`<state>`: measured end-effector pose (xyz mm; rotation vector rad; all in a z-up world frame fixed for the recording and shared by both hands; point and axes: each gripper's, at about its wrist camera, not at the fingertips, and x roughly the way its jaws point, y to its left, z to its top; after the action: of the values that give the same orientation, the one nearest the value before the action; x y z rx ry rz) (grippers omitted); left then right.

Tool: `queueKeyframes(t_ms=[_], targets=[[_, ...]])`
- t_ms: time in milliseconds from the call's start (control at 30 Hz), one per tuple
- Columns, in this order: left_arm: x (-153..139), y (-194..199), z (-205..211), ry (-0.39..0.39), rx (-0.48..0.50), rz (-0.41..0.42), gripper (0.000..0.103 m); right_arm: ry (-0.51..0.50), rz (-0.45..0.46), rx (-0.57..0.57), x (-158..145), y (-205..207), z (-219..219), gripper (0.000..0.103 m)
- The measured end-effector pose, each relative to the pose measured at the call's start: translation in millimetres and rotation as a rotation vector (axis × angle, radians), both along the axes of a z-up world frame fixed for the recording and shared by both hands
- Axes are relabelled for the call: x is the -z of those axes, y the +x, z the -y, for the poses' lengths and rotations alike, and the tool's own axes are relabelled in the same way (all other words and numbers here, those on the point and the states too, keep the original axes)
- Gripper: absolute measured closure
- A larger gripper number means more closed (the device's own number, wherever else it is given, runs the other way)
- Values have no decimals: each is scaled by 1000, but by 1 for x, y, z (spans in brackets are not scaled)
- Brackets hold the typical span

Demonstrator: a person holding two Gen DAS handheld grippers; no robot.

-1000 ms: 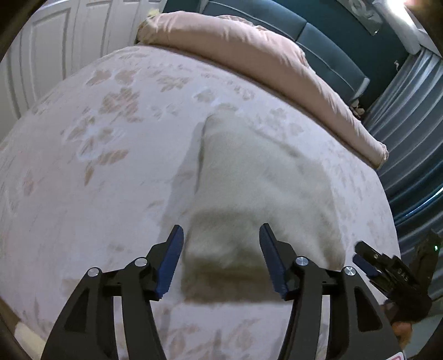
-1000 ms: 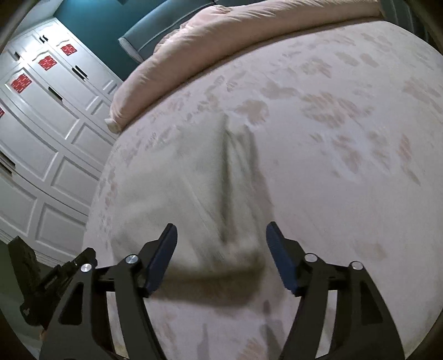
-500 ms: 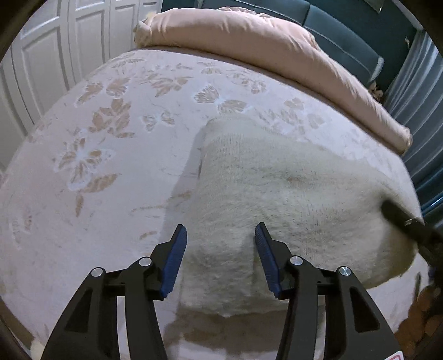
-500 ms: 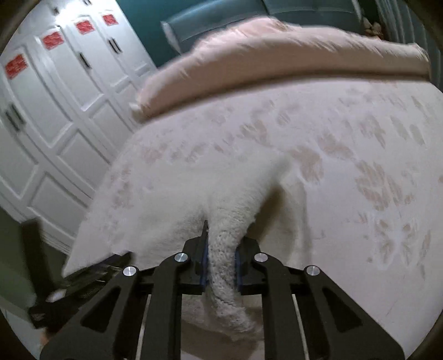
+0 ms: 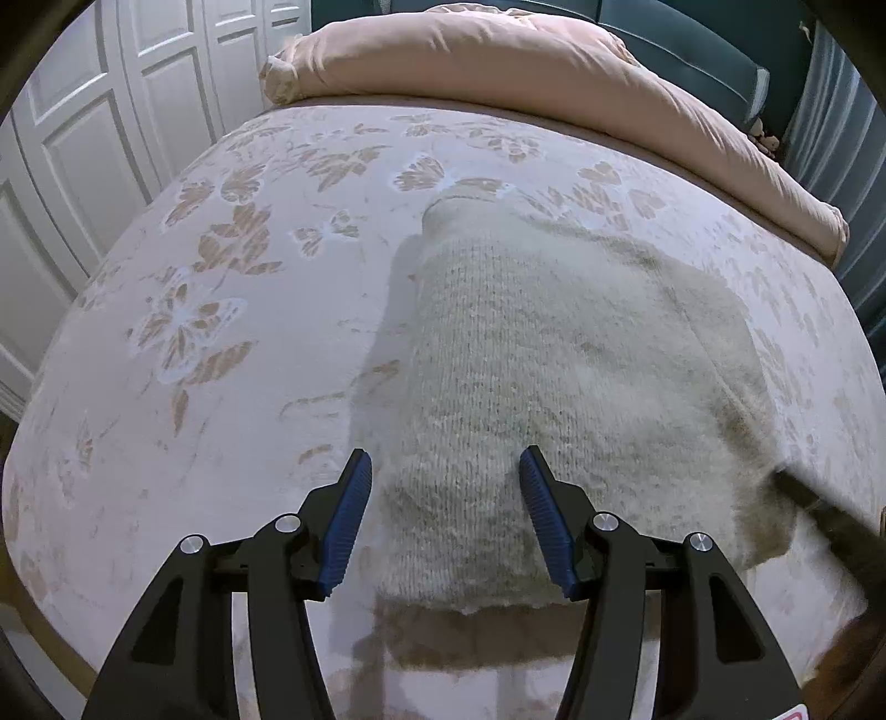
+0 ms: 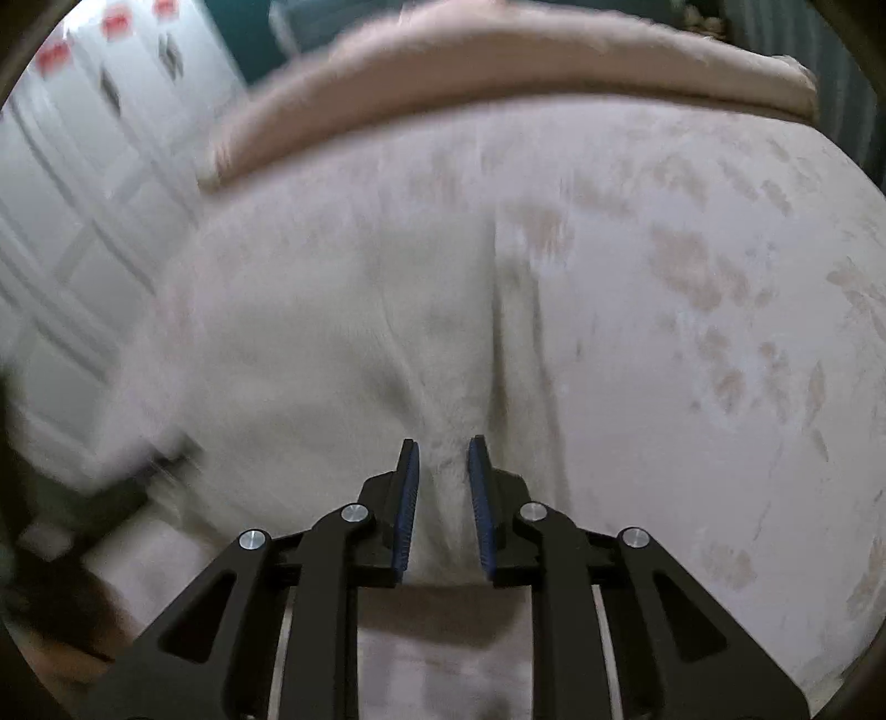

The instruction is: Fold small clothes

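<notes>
A cream knitted sweater [image 5: 554, 343] lies spread on the bed, its near hem raised above its own shadow. My left gripper [image 5: 444, 459] hovers over the hem's left corner. Its jaws are opening, with the knit between the blue pads and the left pad clear of the cloth. In the right wrist view my right gripper [image 6: 443, 448] pinches a raised fold of the sweater [image 6: 332, 343] at the hem. Its jaws are opening slightly, but the fold still fills the narrow gap. The right gripper also shows as a dark blur [image 5: 819, 509] at the sweater's right edge.
The bed sheet [image 5: 221, 277] has a pale butterfly print. A rolled pink duvet [image 5: 526, 66] lies across the far end of the bed. White panelled wardrobe doors [image 5: 111, 111] stand to the left. A teal headboard [image 5: 692, 50] is behind the duvet.
My right gripper went from wide open to clamped on a fold of the sweater's hem, then eased a little. Both grippers came lower and nearer to the hem, which now hangs raised.
</notes>
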<state>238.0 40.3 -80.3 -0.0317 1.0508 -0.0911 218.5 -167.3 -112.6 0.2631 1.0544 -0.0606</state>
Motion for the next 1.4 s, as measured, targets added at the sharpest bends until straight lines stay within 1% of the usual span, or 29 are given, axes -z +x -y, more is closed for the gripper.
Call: queueKeyframes(t_ms=[33,67,133,200,233,267,333,367,400,467,533,633,667,733,800,967,1100,1333,1400], targets=[[0,-1,0,0,0,-2,47,-58,-37,-11,16,0,-4,80],[0,-2,1,-1,-1,-7,47,-50,-32,-6,15,-1,-4,80],[-3,-7,2,16,0,-2,47,-5,24,24,-9,-10,-2,80],[-4,-11,3,34,2,6,47,-10,72,23,-27,-17,-4,79],[-5,-13,3,40,1,6,47,-23,75,8,-29,-19,-7,79],[-5,-16,5,41,2,6,47,-37,61,-7,-24,-18,-10,80],[-4,-20,6,48,0,5,47,-118,-27,-23,8,-11,-15,78],[-3,-23,8,54,0,1,47,-115,-57,-34,18,-11,-17,77],[-2,-25,8,58,-1,-2,47,-109,-63,-31,22,-12,-17,77],[-4,-33,8,71,4,6,47,-88,-28,-15,6,-18,-17,77],[-4,-41,8,93,6,15,47,-57,26,-5,-16,-30,-17,76],[-1,-51,7,101,6,7,45,-60,62,19,-27,-49,-14,75],[1,-56,8,105,4,1,43,-64,62,28,-26,-53,-14,72],[4,-65,8,111,-1,0,42,-75,52,51,-23,-70,-15,71],[5,-76,8,116,-7,3,39,-71,44,63,-20,-81,-19,64],[7,-99,12,129,-10,13,34,-81,21,42,-12,-102,-35,62],[8,-112,19,138,0,15,33,-97,26,21,-11,-114,-48,58],[4,-126,23,152,2,34,33,-98,37,9,-13,-127,-60,58],[3,-128,24,153,4,36,35,-107,41,8,-15,-129,-63,58]])
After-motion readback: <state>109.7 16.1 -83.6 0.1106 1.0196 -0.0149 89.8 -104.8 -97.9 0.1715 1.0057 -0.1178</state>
